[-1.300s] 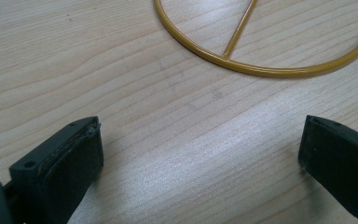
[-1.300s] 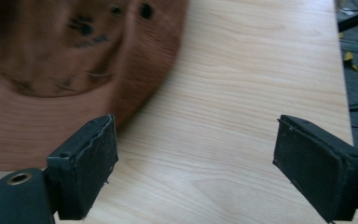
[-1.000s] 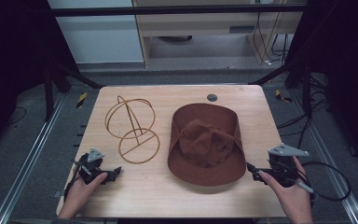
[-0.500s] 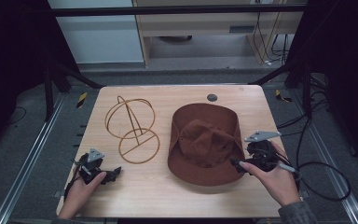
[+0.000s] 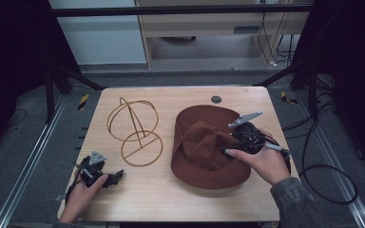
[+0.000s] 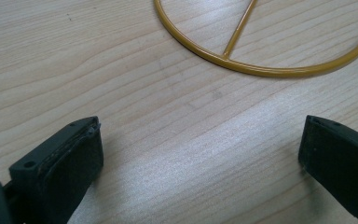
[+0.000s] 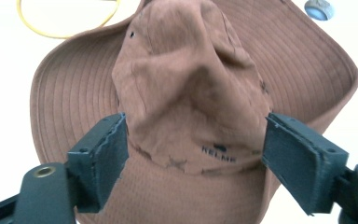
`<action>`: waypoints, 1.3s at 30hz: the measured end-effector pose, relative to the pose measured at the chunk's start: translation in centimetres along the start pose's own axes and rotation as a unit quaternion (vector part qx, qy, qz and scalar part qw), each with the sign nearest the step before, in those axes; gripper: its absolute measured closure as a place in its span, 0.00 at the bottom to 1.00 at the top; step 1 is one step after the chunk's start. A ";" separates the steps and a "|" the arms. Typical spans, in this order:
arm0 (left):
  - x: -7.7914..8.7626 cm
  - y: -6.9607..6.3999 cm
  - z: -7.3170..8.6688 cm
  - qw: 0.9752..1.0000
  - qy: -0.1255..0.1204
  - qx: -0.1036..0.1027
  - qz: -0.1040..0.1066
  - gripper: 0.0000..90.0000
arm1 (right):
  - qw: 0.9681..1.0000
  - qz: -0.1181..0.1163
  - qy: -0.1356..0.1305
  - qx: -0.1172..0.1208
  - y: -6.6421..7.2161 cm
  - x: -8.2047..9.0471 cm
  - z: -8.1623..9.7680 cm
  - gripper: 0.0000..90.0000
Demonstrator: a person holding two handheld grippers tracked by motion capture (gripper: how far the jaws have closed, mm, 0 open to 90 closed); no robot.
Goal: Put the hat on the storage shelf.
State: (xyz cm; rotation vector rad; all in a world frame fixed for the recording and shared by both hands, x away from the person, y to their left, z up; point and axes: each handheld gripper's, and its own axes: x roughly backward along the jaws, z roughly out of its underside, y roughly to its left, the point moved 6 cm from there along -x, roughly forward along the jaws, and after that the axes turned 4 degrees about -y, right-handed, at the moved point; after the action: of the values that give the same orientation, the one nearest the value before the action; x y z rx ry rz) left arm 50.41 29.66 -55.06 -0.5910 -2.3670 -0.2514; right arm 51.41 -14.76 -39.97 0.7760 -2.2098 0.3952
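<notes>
Your right gripper (image 5: 235,142) sits over the brown brimmed hat (image 5: 204,145), jaws closing in but apart, straddling its crown. The hat lies right of the gold wire stand (image 5: 135,133), its brim near the counter's (image 5: 171,204) right edge. Your left gripper (image 5: 111,176) rests near the front-left corner, jaws wide apart on bare wood.

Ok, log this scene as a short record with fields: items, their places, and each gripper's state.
surface: wooden table
hat: brown brimmed hat, crown up, on the table's right half
stand: gold wire hat stand, left of the hat, bare
right gripper: jaws have just been closing, astride the hat's crown, pads not yet pressing
left gripper: open, low over bare wood near the stand's base ring
small item: grey disc at the far edge
</notes>
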 end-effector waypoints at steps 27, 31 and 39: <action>0.0 0.0 0.0 1.000 -0.001 0.000 0.001 0.00 | 0.996 -0.046 0.069 0.017 -0.4 -7.2 -4.6 0.22; 0.0 0.0 0.0 1.000 -0.001 0.000 0.001 0.00 | 0.996 -0.045 0.073 0.018 -0.5 -7.7 -4.5 0.25; 0.0 0.0 0.0 1.000 -0.003 0.001 0.001 0.00 | 0.995 -0.049 0.085 0.021 -0.6 -8.5 -4.3 0.32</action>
State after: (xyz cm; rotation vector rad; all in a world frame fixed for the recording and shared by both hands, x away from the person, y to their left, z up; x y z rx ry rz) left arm 50.44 29.61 -55.08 -0.5925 -2.3714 -0.2463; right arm 58.72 -9.66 -43.33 0.8391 -2.0023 0.4429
